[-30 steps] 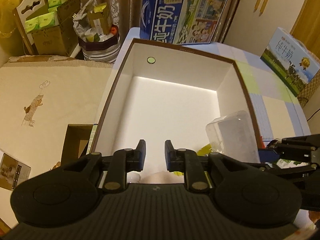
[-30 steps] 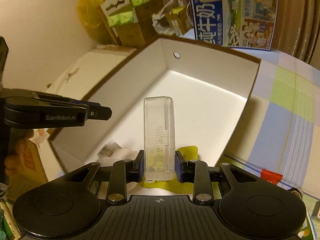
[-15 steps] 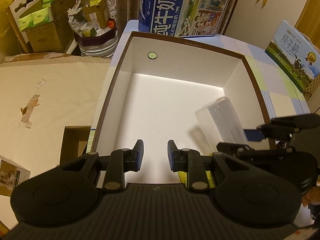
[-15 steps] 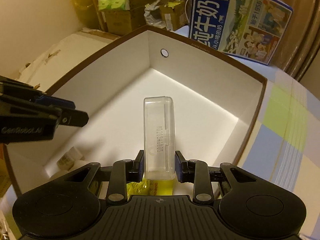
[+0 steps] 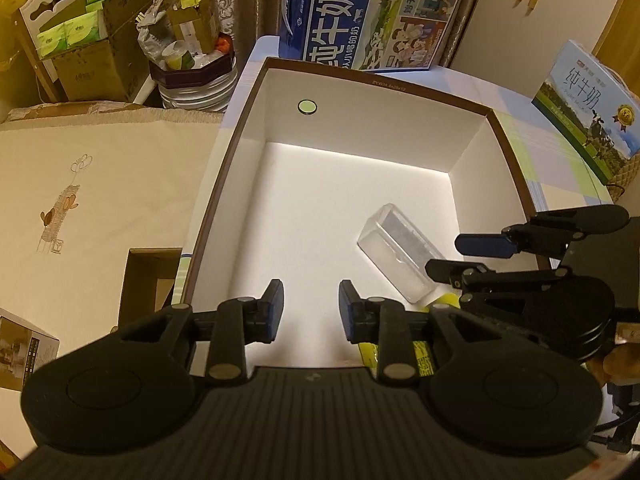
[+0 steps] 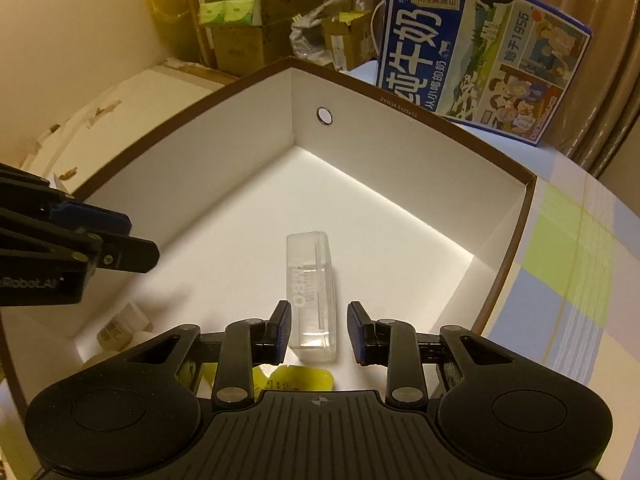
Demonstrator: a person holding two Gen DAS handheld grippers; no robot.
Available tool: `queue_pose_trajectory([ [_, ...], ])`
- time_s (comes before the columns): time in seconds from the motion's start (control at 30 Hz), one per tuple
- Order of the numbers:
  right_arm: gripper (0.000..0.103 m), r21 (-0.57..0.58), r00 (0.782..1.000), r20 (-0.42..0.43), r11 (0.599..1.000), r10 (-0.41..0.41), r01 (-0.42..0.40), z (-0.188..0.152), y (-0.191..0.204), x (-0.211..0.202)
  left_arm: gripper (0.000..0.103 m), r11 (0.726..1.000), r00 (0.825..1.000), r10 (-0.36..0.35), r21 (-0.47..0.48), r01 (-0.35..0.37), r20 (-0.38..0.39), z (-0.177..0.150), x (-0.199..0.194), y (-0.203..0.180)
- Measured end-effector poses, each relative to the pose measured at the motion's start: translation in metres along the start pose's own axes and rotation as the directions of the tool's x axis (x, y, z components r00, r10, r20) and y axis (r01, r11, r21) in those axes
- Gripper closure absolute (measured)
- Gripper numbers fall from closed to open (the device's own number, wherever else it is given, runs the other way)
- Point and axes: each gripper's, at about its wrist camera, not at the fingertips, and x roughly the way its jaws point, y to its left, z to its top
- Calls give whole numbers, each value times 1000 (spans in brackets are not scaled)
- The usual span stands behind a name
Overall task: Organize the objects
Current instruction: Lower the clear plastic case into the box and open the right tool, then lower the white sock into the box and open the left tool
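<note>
A clear plastic case lies flat on the floor of a white box with a brown rim. My right gripper is open, its jaws on either side of the case's near end and apart from it. The case also shows in the left wrist view, with the right gripper beside it. My left gripper is open and empty over the box's near left part. A yellow packet and a small white bottle lie in the box's near corner.
A large blue milk carton stands behind the box and a smaller one at the right. Cardboard boxes with green packs and a stack of plates stand at the back left. A beige cloth lies to the left.
My right gripper lowered the clear case into the box, laid it flat and opened off it. My left gripper's jaws have spread a little wider.
</note>
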Motion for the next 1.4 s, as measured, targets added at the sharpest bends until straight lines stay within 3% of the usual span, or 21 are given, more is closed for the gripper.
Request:
queue_pose_trajectory([
  [0.23,73,-7,999,35,999,35,-35,-5,2,-20,70,1000,1000,2,-3,-2,16,-2,-5,-2],
  [0.43,64,2,997,66,999,50,-51,-12,6,-41,53,1000,999,-11,-1,11,41,-3,-17,-4],
  [0.6,55,32,993,101,997,66,-69,-21,8,-66,33,1000,997,-12,-8,12,73,-7,-32,-6],
  [0.77,51,75,989,131,994,74,-85,-31,9,-90,24,1000,995,-6,-21,8,101,-12,-50,-6],
  [1.4,50,161,980,187,982,69,-100,-76,12,-155,19,1000,996,2,-16,-1,88,-60,-99,-21],
])
